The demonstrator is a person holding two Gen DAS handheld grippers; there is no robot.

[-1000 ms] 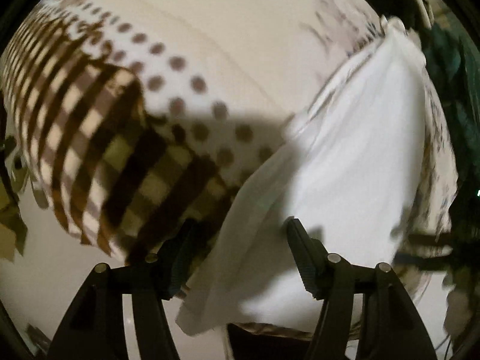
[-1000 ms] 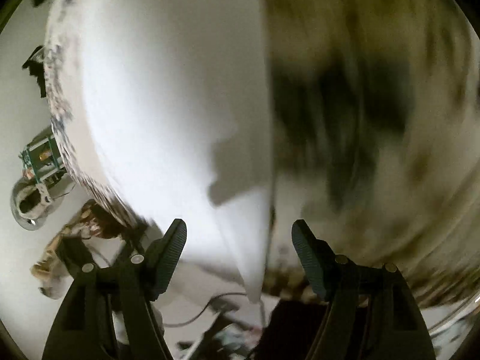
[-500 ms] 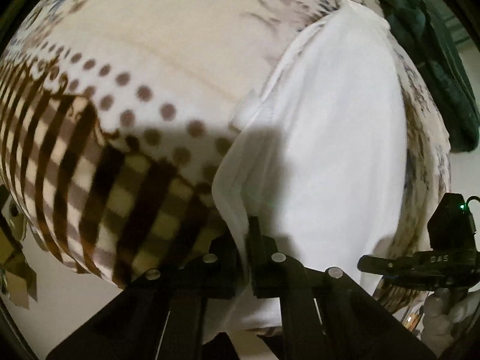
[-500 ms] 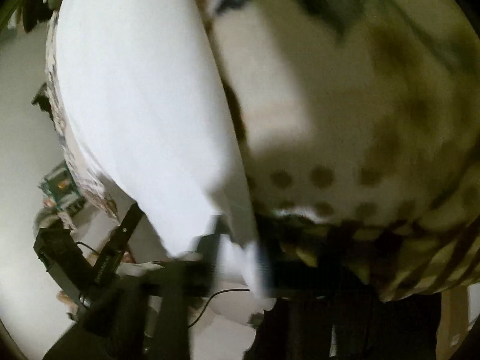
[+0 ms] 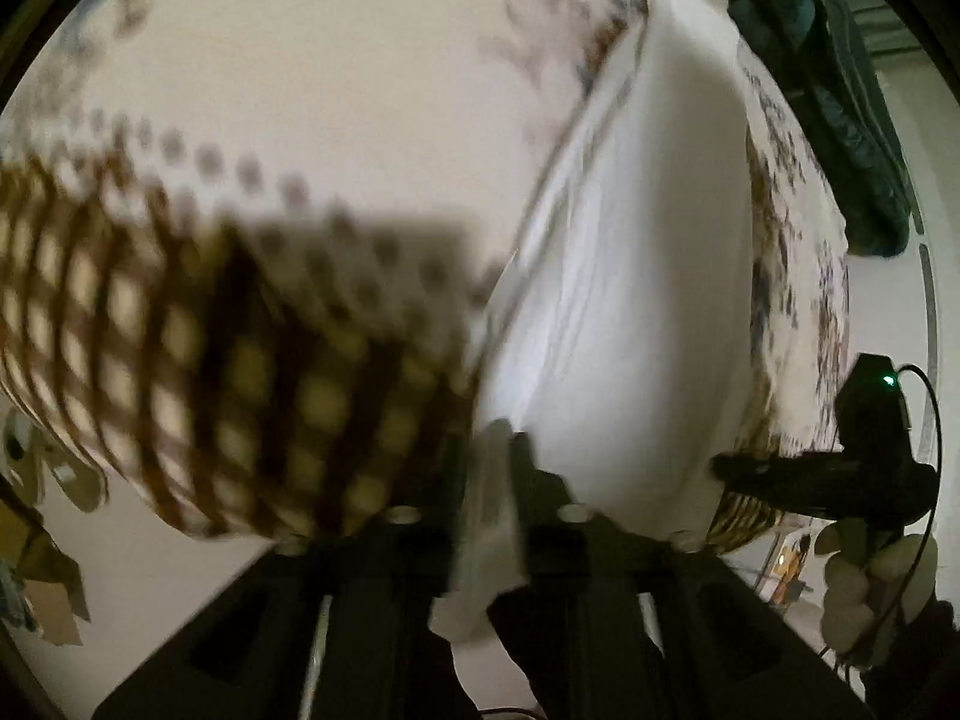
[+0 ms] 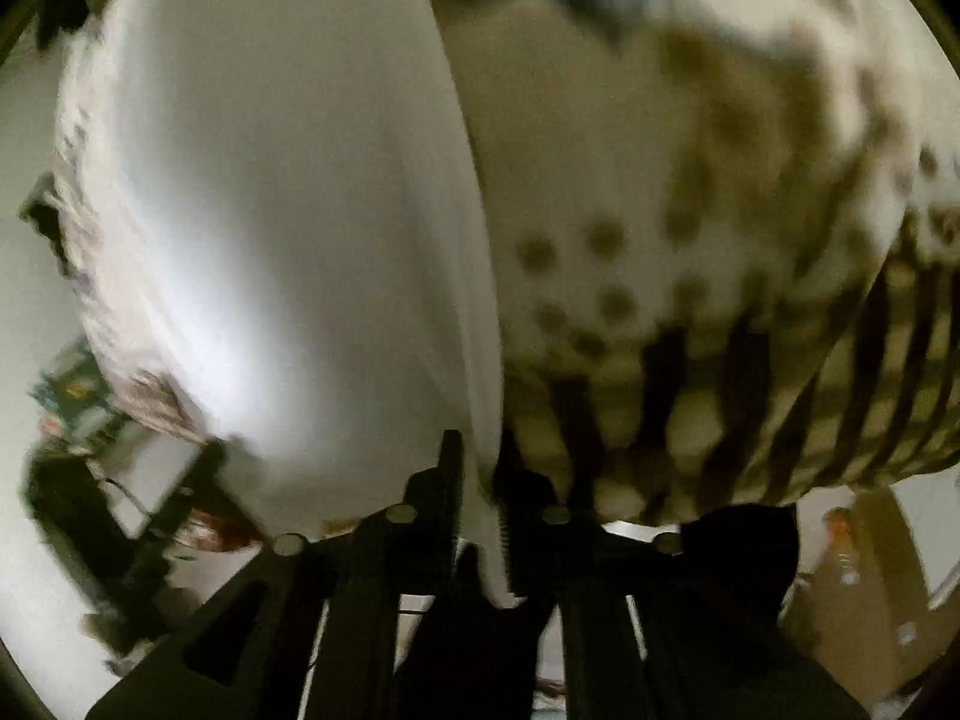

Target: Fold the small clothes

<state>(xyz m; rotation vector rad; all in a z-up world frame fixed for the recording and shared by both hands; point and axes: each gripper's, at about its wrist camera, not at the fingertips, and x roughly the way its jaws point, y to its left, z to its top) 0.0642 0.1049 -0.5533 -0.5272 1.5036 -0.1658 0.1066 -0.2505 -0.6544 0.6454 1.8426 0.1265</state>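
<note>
A small white garment (image 5: pixel 636 276) lies on a patterned cloth-covered table (image 5: pixel 300 90). My left gripper (image 5: pixel 489 450) is shut on the garment's near edge, with white fabric pinched between its black fingers. In the right wrist view the same white garment (image 6: pixel 270 210) fills the left half. My right gripper (image 6: pixel 480 468) is shut on its edge too, with fabric hanging down between the fingers. The right gripper also shows in the left wrist view (image 5: pixel 840 468) at the garment's far corner. Both views are blurred by motion.
The tablecloth has brown dots and a brown-and-yellow checked border (image 5: pixel 210 390), also seen in the right wrist view (image 6: pixel 780 396). A dark green cloth (image 5: pixel 840 120) lies past the table's far right side. Pale floor and clutter (image 6: pixel 72 396) surround the table.
One second ago both grippers were open around the garment's edge. Both have since closed on it, and the edge now lifts slightly as both views shift.
</note>
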